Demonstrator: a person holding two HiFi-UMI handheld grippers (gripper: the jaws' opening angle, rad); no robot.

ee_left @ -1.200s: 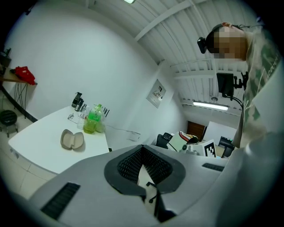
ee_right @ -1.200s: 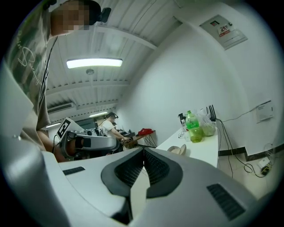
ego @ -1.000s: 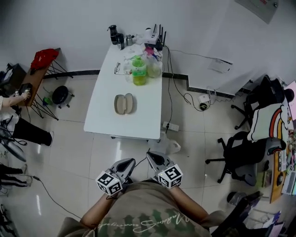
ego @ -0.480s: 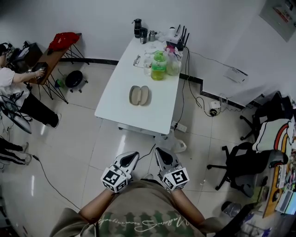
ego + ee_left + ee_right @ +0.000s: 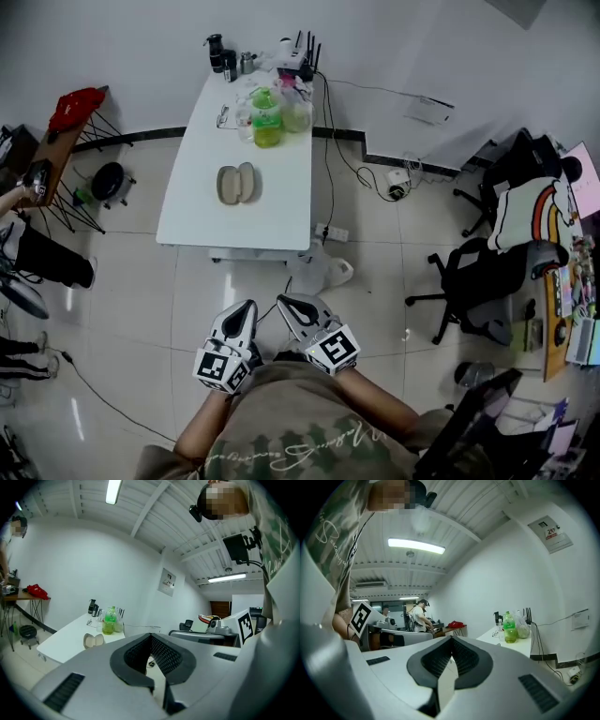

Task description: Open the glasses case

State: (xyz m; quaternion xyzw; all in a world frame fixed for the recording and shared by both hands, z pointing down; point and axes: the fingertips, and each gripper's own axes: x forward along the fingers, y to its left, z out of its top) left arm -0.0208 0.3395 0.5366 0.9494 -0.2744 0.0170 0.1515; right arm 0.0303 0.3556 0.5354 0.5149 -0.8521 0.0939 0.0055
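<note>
Left claw [image 5: 246, 307] and right claw [image 5: 284, 302] sit side by side close to the person's chest. Their tips point forward over the tiled floor, and each has its marker cube at the rear. In the left gripper view the left claw's jaws are pressed together with nothing between them. The right gripper view shows the same for the right claw: pinched tight and empty.

The glasses case [image 5: 236, 183] lies well ahead of both claws and touches neither. It rests on the white table [image 5: 281, 216], a little left of where the left claw points. Its two beige halves are spread side by side with the hollows up, so it looks open.

Beyond the case, at the far end of the table, a green bottle [image 5: 266, 127] stands among smaller items. A black router [image 5: 302, 58] sits against the wall behind it. A white bag [image 5: 319, 272] lies on the floor between the claws and the table. A black office chair [image 5: 473, 281] stands well off to the right of the right claw.
</note>
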